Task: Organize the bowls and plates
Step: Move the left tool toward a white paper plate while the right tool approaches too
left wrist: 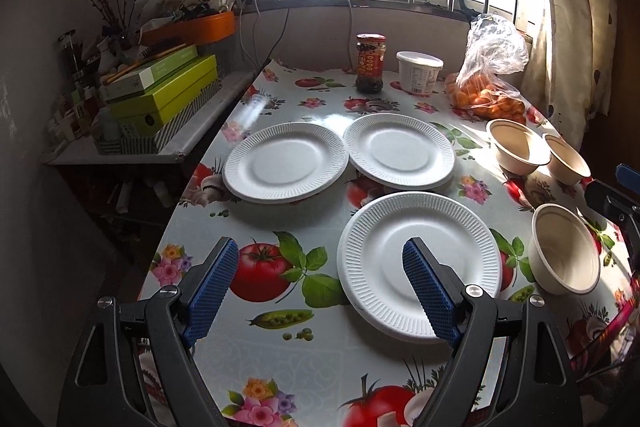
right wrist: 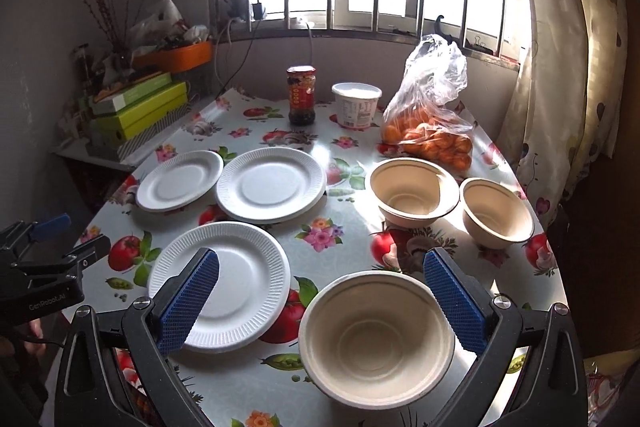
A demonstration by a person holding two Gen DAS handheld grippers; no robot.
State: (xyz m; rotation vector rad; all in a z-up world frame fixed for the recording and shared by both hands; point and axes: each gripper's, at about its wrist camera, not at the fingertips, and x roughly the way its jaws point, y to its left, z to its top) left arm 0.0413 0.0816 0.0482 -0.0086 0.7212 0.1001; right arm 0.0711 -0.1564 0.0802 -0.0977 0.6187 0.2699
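Three white paper plates lie on the flowered table: a near plate (left wrist: pixel 420 263) (right wrist: pixel 232 279), a far left plate (left wrist: pixel 286 161) (right wrist: pixel 180 181) and a far middle plate (left wrist: pixel 400 151) (right wrist: pixel 272 185). Three beige bowls stand to the right: a near bowl (left wrist: pixel 566 253) (right wrist: pixel 378 339), a far large bowl (left wrist: pixel 518 145) (right wrist: pixel 414 191) and a far right bowl (left wrist: pixel 568 159) (right wrist: pixel 498 213). My left gripper (left wrist: pixel 322 255) is open and empty, above the table's near edge, left of the near plate. My right gripper (right wrist: pixel 320 267) is open and empty, above the near bowl.
At the back stand a sauce jar (left wrist: pixel 371 63) (right wrist: pixel 302 95), a white tub (left wrist: pixel 419 71) (right wrist: pixel 356 105) and a plastic bag of oranges (left wrist: pixel 486 83) (right wrist: pixel 430 123). A shelf with green boxes (left wrist: pixel 164 95) stands left of the table. A curtain (right wrist: pixel 560 67) hangs at the right.
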